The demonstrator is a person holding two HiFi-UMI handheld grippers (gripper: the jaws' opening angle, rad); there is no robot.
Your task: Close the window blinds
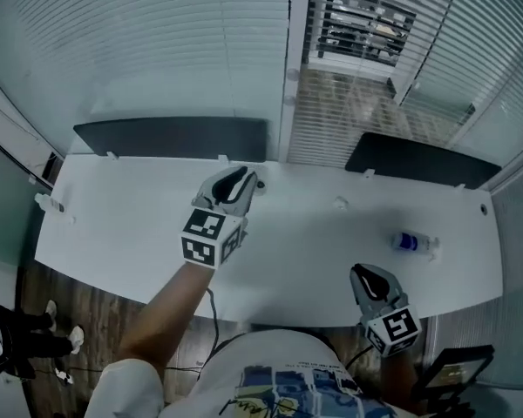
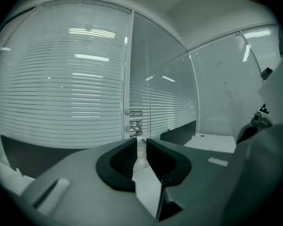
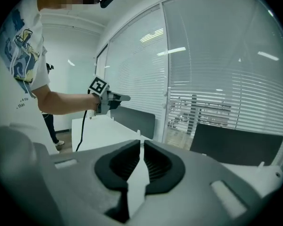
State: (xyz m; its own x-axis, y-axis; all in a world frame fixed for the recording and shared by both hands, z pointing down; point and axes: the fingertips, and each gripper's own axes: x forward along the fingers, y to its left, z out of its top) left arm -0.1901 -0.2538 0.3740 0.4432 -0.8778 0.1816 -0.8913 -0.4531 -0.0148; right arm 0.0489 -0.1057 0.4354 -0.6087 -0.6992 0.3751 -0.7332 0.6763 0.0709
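The blinds fill the glass wall behind the white desk point(image 1: 314, 233). The left panel point(image 1: 157, 50) has its slats flat shut. In the middle panel point(image 1: 357, 33) the upper slats stand partly open and show the outside. Two small knobs point(image 2: 127, 119) sit on the white frame between these panels. My left gripper point(image 1: 251, 181) reaches over the desk's far edge and points at that frame; its jaws point(image 2: 141, 144) stand a narrow gap apart with nothing between them. My right gripper point(image 1: 363, 273) hangs low near the desk's front edge, its jaws point(image 3: 141, 144) together and empty.
Two dark divider panels point(image 1: 174, 136) point(image 1: 418, 159) stand along the desk's back edge. A small water bottle point(image 1: 416, 243) lies at the right of the desk. A black cable point(image 1: 211, 307) hangs from my left arm. A person's feet point(image 1: 57, 325) show on the wooden floor at the left.
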